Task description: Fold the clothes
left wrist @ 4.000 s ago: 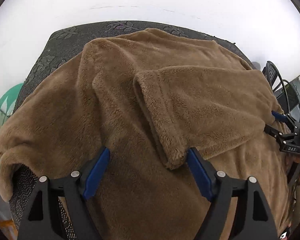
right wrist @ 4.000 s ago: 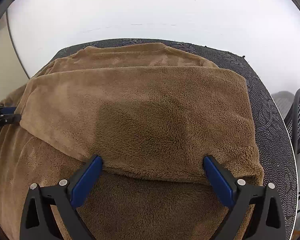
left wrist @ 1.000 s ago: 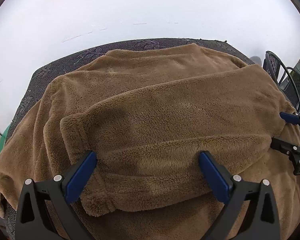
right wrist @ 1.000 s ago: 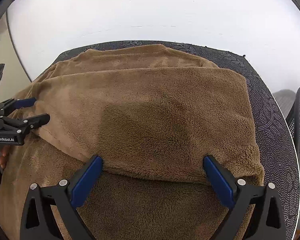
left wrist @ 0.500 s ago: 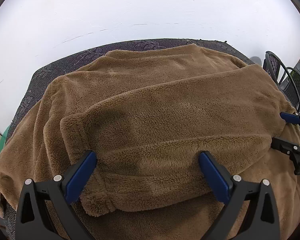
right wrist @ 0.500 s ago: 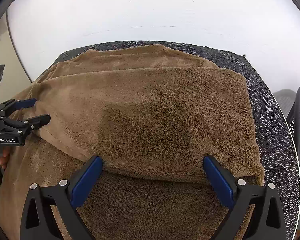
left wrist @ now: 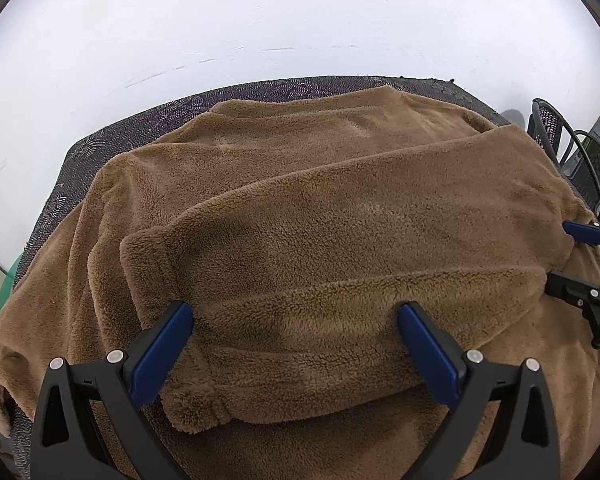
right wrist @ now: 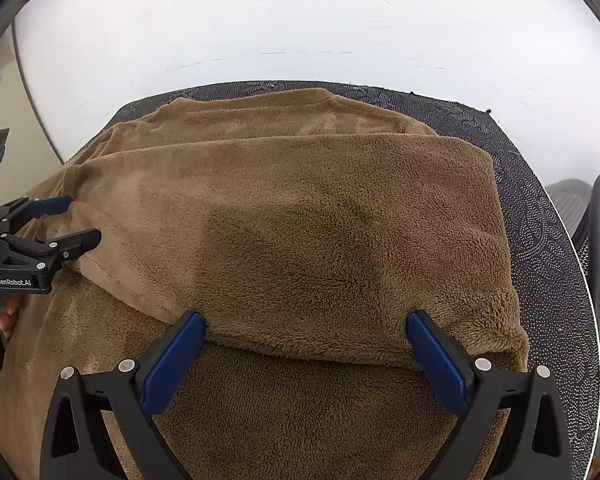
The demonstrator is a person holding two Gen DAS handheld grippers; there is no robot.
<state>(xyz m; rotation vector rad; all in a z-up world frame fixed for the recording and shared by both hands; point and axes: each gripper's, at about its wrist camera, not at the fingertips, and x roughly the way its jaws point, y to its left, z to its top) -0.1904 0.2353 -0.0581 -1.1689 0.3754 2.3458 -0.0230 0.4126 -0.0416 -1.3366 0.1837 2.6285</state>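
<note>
Brown plush fleece garment (left wrist: 320, 248) lies folded on the dark patterned table (right wrist: 540, 216); left gripper (left wrist: 296, 344) and right gripper (right wrist: 306, 354) both gape wide.

Two close wrist views, shared fleece (left wrist: 340, 240)

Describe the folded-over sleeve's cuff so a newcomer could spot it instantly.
Start at the dark patterned table, covered by a brown fleece sweater. One sleeve lies folded across its body. The cuff is the banded, rounded end nearest the left gripper, beside its left fingertip.
</note>
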